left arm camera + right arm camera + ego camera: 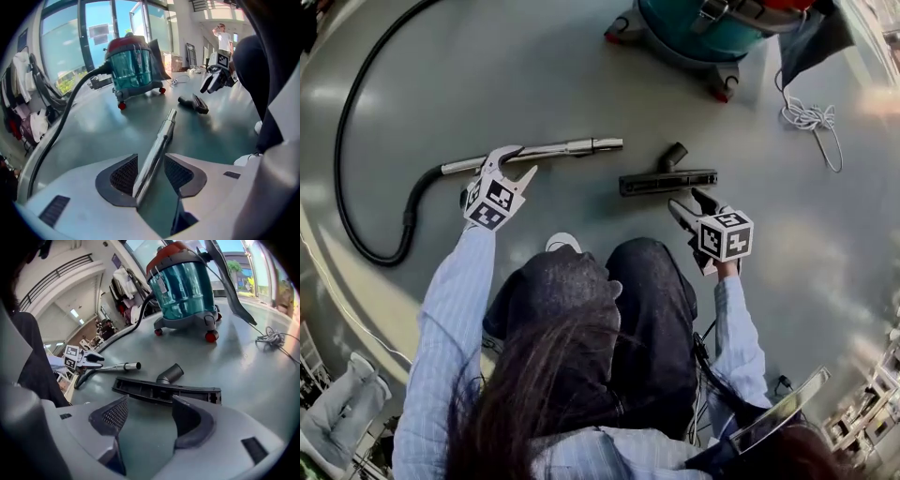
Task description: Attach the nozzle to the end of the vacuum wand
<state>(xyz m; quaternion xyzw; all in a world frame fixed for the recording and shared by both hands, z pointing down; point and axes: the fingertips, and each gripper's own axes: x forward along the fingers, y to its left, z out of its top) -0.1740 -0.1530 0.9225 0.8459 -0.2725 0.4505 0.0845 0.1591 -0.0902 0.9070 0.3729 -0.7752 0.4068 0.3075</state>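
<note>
both slant down, left tool [525, 159] astride wand [572, 146], right tool [684, 199] empty.

Glossy grey floor [534, 75]. Metal wand [553, 150] lies flat at 11 o'clock, w/ black nozzle [667, 181] at 3 o'clock of its tip, apart. Black hose [347, 141] loops at 10. Teal vac canister [694, 28] at 1, white cord bundle [806, 117] at 2.

Bright daylight pours through tall windows [65, 42] and leaves pale glare patches on the glossy grey floor [534, 75]. Shadows are faint. All three views bulge with fisheye distortion, their corners go dark, and the nearest foreground looks soft.
</note>
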